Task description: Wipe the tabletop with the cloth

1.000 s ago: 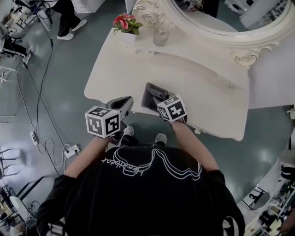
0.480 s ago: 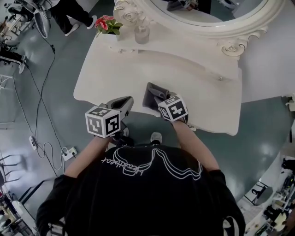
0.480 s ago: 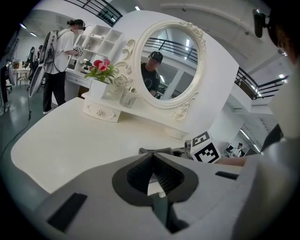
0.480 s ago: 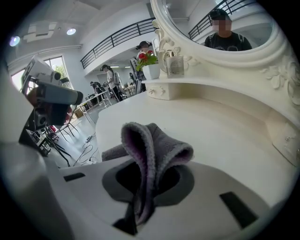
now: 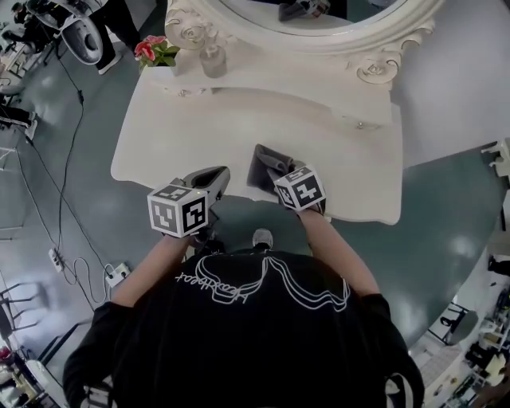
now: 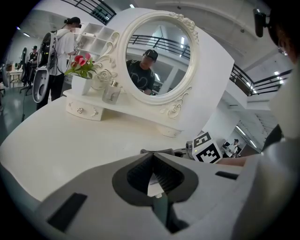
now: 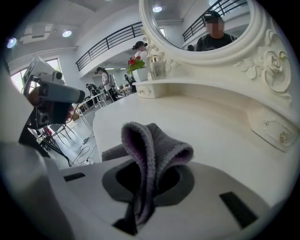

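The right gripper (image 7: 147, 187) is clamped on the grey cloth (image 7: 154, 145), which bunches up in a loose fold above its jaws. It sits over the near edge of the white tabletop (image 5: 263, 119). Whether the cloth presses on the surface cannot be told.

The left gripper (image 6: 152, 159) has its jaws together on nothing and hangs just off the near edge, to the left of the cloth.

Over the last second both grippers keep their place in the head view, while the table slides left beneath them. The cloth was left of the middle of the near edge and now lies at about the middle. The pink flowers (image 5: 155, 49) and the glass bottle (image 5: 211, 60) on the far shelf drift left as well.

I judge that the person is stepping right and carrying the cloth along the front edge. That is either a first stroke or a move to a starting place. Most of the top, out to the mirror (image 5: 319, 16), looks not yet covered.

As for writing, white script runs across the back of the person's black shirt, too distorted to read. The marker cubes carry only black-and-white square patterns, and the bottle shows no readable label.
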`<action>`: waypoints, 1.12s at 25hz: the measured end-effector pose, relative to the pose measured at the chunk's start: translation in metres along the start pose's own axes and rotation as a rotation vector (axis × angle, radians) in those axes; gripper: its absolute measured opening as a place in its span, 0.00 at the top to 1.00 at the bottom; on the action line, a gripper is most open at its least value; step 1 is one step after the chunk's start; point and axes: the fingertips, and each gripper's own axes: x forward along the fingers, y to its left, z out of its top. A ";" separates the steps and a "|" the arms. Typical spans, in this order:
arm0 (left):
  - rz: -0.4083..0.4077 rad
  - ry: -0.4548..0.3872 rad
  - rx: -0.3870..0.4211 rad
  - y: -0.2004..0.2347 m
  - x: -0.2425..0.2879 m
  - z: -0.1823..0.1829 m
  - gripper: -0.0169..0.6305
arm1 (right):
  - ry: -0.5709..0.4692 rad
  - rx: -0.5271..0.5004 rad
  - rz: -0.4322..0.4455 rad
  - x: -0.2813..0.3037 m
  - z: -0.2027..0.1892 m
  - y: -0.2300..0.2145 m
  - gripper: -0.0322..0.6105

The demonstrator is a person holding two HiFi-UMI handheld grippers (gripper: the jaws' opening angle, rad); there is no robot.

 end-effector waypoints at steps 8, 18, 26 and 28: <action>-0.034 0.006 0.022 -0.033 0.027 -0.003 0.97 | -0.006 0.028 -0.040 -0.031 -0.028 -0.033 0.87; -0.090 0.016 0.051 -0.076 0.061 -0.007 0.97 | -0.012 0.075 -0.102 -0.076 -0.069 -0.077 0.87; -0.149 0.036 0.071 -0.106 0.088 -0.011 0.97 | -0.012 0.121 -0.172 -0.112 -0.102 -0.110 0.87; -0.159 0.042 0.075 -0.110 0.093 -0.013 0.97 | -0.015 0.138 -0.188 -0.120 -0.111 -0.118 0.87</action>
